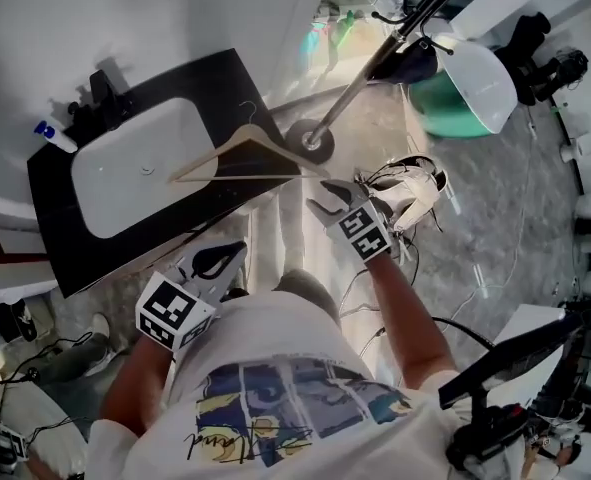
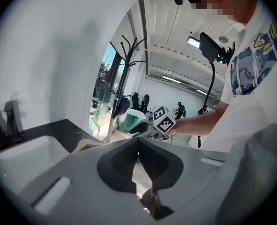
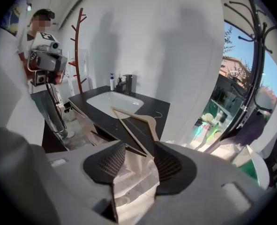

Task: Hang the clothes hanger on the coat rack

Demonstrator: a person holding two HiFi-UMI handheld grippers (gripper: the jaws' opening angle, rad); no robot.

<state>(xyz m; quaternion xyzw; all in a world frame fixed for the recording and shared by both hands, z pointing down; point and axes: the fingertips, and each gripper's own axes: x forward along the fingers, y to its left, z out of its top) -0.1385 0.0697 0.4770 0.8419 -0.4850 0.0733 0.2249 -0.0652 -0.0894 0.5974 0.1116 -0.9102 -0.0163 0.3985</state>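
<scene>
A wooden clothes hanger (image 1: 240, 158) lies flat on the black counter (image 1: 237, 80), partly over the white sink (image 1: 115, 183), its metal hook toward the wall. My right gripper (image 1: 327, 203) stands open just off the hanger's right end. In the right gripper view the hanger (image 3: 134, 122) reaches down to the gap of that gripper (image 3: 139, 150), and the pads do not press on it. My left gripper (image 1: 220, 260) hovers lower left by the counter's front edge, shut and empty. The black coat rack (image 1: 375, 63) stands right of the counter.
A dark faucet (image 1: 103, 88) and a soap bottle (image 1: 53, 135) stand at the sink's back. Shoes (image 1: 412, 183) and cables lie on the floor by the rack's round base (image 1: 308, 140). A reddish second rack (image 3: 78, 46) and a person (image 3: 44, 64) are beyond the counter.
</scene>
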